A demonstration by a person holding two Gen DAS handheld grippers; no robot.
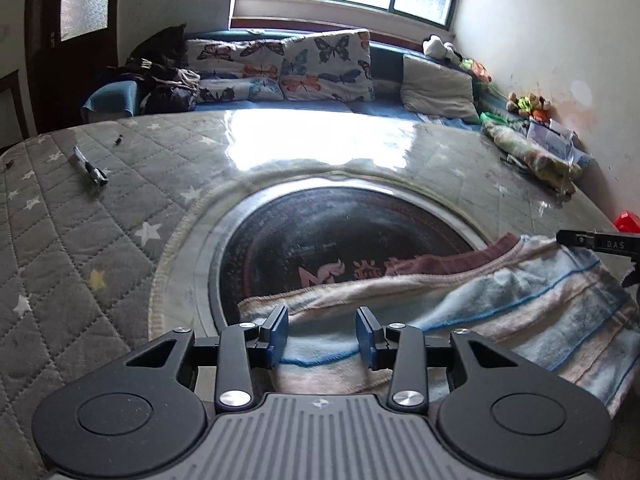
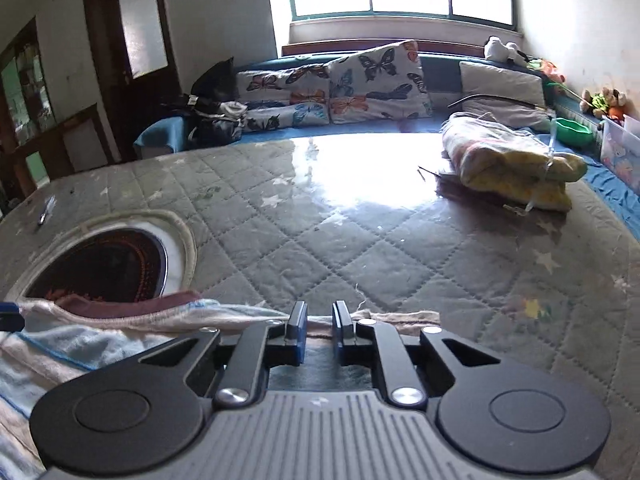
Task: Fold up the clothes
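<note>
Quilted surface (image 2: 360, 240) carries a soft, light towel (image 1: 500, 304), best taken by its hem; left gripper (image 1: 322, 334) is held wide over it, right gripper (image 2: 320, 330) narrowed at its far edge, nothing visibly pinched.

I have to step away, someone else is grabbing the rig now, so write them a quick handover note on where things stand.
Left gripper: open, over the striped garment's near-left part, gripping nothing.
Right gripper: narrowly open at the garment's right edge; whether it pinches cloth is unclear.
The garment lies on the quilted table cover, partly over the round black panel.
A folded bundle sits far right.
Done: no fold visible yet on this garment.
Left: grip both ends and fold.
</note>
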